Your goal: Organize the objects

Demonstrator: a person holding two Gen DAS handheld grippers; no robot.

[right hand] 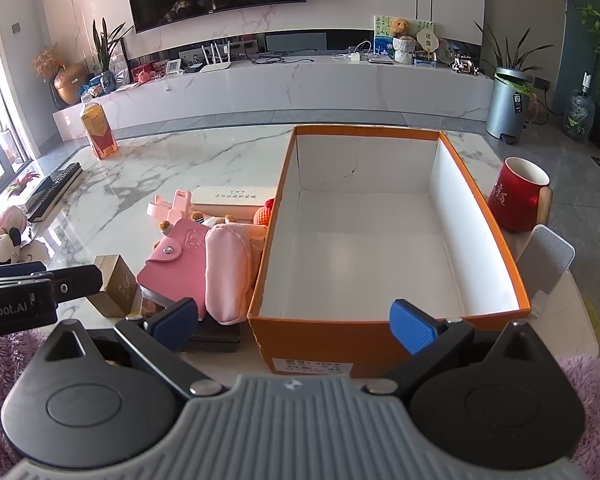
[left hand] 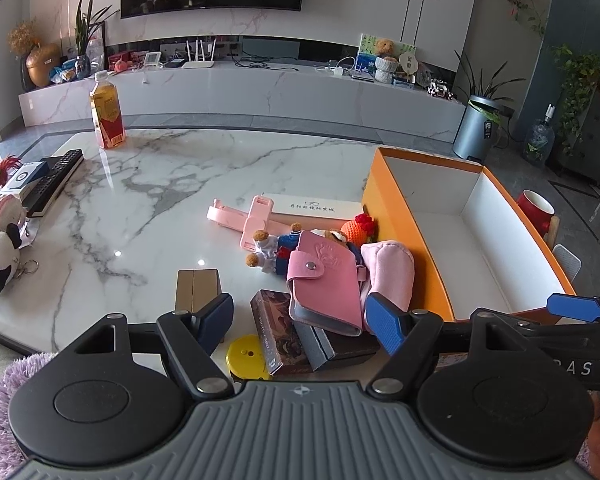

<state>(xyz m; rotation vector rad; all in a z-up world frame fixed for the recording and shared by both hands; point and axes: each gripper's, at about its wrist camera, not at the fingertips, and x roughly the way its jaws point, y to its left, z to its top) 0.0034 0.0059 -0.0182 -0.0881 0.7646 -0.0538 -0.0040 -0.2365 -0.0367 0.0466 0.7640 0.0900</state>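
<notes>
The orange box [right hand: 380,344] stood empty on the marble table [left hand: 180,184], its near wall just ahead of the right gripper [right hand: 296,324], whose jaws were spread wide, holding nothing. The left gripper [left hand: 304,320], equally wide and empty, faced the clutter touching the box's left wall. Judged best: take the topmost pink wallet [left hand: 324,280] first, lifting clear of the rim. Beyond lay 1 pink pouch [left hand: 388,276] and a bear toy [left hand: 272,250].

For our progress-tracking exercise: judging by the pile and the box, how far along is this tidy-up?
Nothing looks done: the orange box is empty inside. In hand: nothing; the left gripper hangs open over the pile and the right gripper is open at the box's near wall. Left: the pink wallet, pink pouch, teddy bear, card deck and pink holder all lie on the table.
</notes>
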